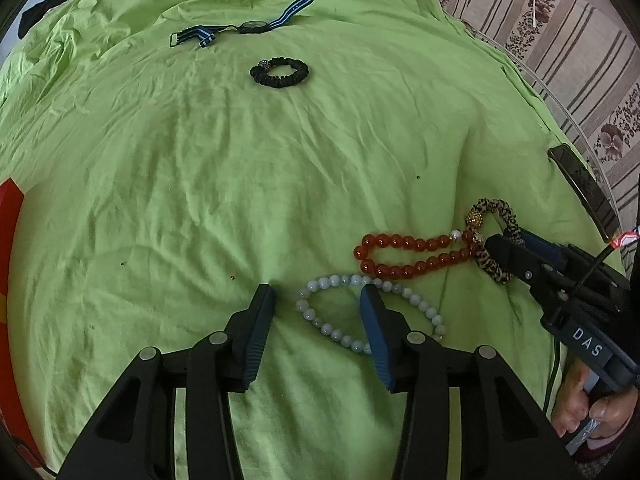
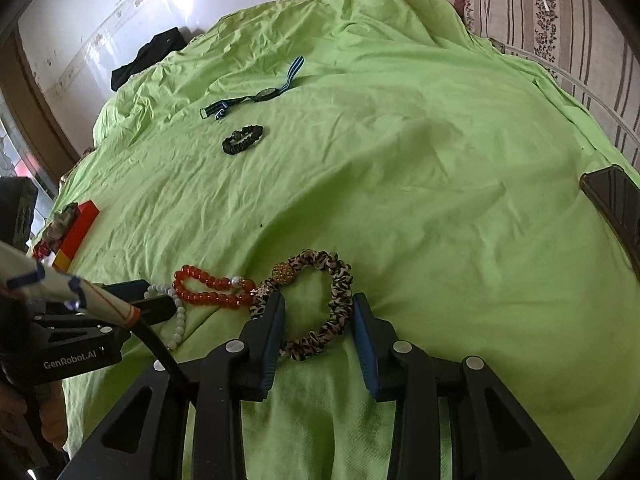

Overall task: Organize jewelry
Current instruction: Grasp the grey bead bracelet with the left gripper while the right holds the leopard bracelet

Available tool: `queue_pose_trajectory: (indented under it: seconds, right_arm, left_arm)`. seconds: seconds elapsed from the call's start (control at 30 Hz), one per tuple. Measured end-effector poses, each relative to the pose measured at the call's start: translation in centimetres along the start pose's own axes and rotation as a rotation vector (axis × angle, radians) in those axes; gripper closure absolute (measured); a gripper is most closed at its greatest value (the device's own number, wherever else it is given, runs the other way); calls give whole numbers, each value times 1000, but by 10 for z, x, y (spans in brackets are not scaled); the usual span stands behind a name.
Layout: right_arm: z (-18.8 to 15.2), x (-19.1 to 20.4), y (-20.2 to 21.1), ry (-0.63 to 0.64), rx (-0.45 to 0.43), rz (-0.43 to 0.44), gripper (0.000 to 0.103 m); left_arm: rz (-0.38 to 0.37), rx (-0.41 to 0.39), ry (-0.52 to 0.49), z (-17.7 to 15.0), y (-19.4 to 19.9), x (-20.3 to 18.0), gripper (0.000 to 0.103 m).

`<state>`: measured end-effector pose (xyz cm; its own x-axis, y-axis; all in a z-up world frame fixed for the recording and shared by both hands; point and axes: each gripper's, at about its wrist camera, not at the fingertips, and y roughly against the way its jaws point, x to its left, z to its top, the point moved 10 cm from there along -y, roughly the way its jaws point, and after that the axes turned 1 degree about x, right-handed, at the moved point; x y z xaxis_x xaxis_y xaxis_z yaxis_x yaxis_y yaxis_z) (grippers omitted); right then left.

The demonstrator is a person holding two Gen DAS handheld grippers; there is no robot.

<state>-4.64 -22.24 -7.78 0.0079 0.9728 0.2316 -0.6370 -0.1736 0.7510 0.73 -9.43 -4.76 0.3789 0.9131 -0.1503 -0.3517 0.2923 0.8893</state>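
Observation:
On the green sheet (image 1: 200,168) lie a pale bead bracelet (image 1: 320,322), a red bead bracelet (image 1: 404,254) and a leopard-print scrunchie (image 1: 494,264) with a gold ball. My left gripper (image 1: 318,300) is open, its jaws astride the left part of the pale bracelet. My right gripper (image 2: 318,306) is open with the leopard scrunchie (image 2: 340,292) between its jaws; it also shows in the left wrist view (image 1: 506,242). The red bracelet (image 2: 208,288) lies just left of it. Farther off lie a black scrunchie (image 1: 279,73) and a watch with a striped strap (image 1: 252,26).
A red box (image 2: 80,228) sits at the left edge of the sheet. A dark phone (image 1: 584,188) lies at the right edge. A striped floral cushion (image 1: 560,32) is beyond the bed on the right. Dark cloth (image 2: 148,56) lies at the far left corner.

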Motion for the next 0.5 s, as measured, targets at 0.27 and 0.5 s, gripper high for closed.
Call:
queue_pose_trajectory:
  seconds: [0.27, 0.5]
  right_arm:
    - [0, -4, 2, 11, -11, -51, 88]
    - [1, 1, 19, 15, -60, -54, 94]
  left_arm:
    - [-48, 6, 50, -4, 12, 1, 97]
    - [-78, -58, 91, -5, 51, -3, 97]
